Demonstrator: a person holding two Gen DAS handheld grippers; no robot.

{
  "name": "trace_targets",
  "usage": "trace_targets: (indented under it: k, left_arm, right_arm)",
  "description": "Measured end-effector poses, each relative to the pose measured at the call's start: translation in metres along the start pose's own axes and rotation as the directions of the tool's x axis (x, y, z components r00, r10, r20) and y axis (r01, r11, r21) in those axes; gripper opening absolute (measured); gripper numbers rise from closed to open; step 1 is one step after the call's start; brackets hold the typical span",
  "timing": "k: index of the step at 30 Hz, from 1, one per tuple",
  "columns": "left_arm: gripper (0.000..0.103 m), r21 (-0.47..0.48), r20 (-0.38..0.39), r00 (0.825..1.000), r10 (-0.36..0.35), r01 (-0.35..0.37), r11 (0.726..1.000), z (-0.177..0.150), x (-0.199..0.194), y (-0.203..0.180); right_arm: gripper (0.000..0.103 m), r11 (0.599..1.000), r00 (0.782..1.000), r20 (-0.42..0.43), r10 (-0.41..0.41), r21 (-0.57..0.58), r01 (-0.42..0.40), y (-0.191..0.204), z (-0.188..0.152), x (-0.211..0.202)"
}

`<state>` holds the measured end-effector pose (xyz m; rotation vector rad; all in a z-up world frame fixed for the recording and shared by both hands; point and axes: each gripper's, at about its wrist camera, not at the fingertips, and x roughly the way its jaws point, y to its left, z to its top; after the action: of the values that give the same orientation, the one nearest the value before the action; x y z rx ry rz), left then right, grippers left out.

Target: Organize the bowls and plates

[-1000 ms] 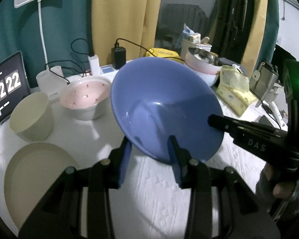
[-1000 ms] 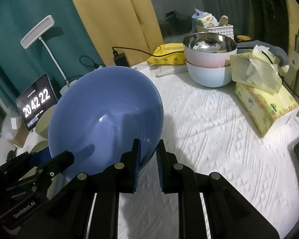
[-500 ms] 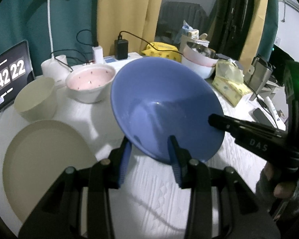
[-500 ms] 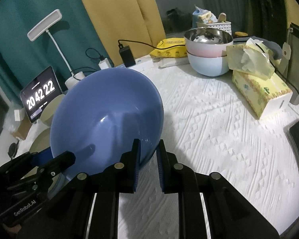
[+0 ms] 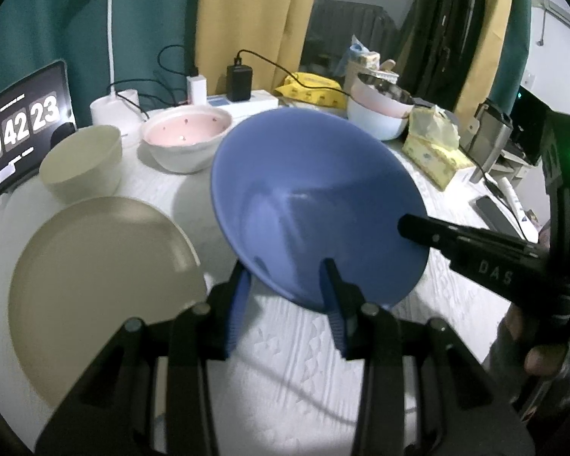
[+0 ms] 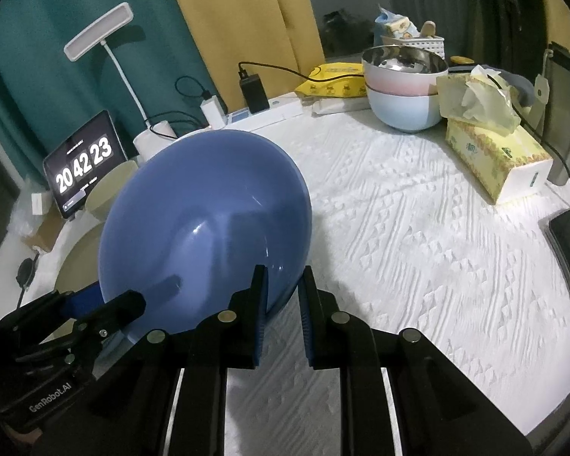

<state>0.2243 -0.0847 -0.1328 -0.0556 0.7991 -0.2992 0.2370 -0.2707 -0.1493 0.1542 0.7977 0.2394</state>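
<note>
White-cloth worktop (image 6: 418,228): blue bowl (image 5: 311,205), tilted, rim clamped by left tool (image 5: 285,285) and right tool (image 6: 283,292), hollow facing both tools.

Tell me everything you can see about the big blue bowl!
The blue bowl is wide, smooth and shiny, plain inside, maybe plastic or glazed. It is empty and tilted, lifted off the white tablecloth. The left tongs straddle its near rim, and the right tongs pinch the rim on the other side. Nothing else touches it.
</note>
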Motion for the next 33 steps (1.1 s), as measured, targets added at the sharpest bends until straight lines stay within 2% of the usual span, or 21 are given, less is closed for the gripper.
trace_targets:
  k: [14,23,33]
  left_arm:
    - [0.040,0.008,-0.017,1.000,-0.026,0.027,1.000,-0.005,-0.008,0.000]
    - [0.042,0.038,-0.031,0.999,-0.016,0.017,0.999,-0.006,-0.008,-0.004]
    - [0.047,0.019,0.023,1.000,0.015,-0.015,1.000,-0.001,-0.026,0.007]
  right_arm:
    - [0.017,0.999,0.999,-0.022,-0.034,0.024,0.034,0.005,-0.004,-0.013]
    - [0.017,0.997,0.998,-0.010,-0.063,0.041,0.064,0.001,-0.001,-0.023]
    - [0.021,0.996,0.996,0.024,-0.081,0.043,0.080,0.004,0.009,-0.034]
